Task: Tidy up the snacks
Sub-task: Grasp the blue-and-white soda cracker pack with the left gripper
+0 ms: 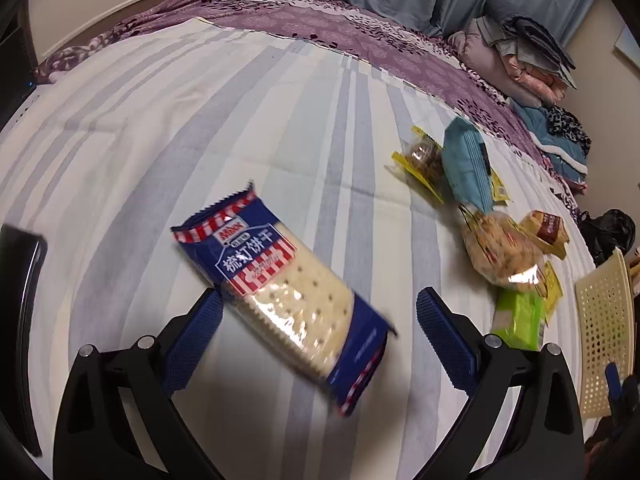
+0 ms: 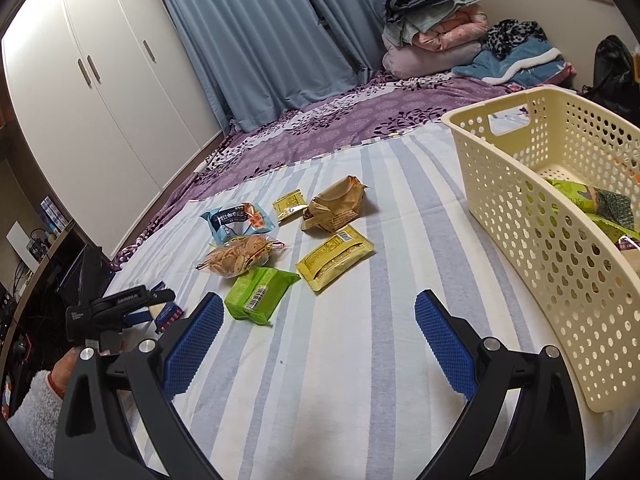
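Right now the cracker packet point(image 1: 280, 292) lies on the bed between my left hand-held gripper point(image 1: 320, 312)'s spread fingers, long axis slanting across the gap. My right hand-held gripper point(image 2: 318, 320), also released and empty, sits nearer the basket point(image 2: 560, 248).

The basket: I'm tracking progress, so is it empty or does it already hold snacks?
Not empty. Through the cream basket wall and over its rim, green snack packets lie on the bottom. How many, cannot tell.
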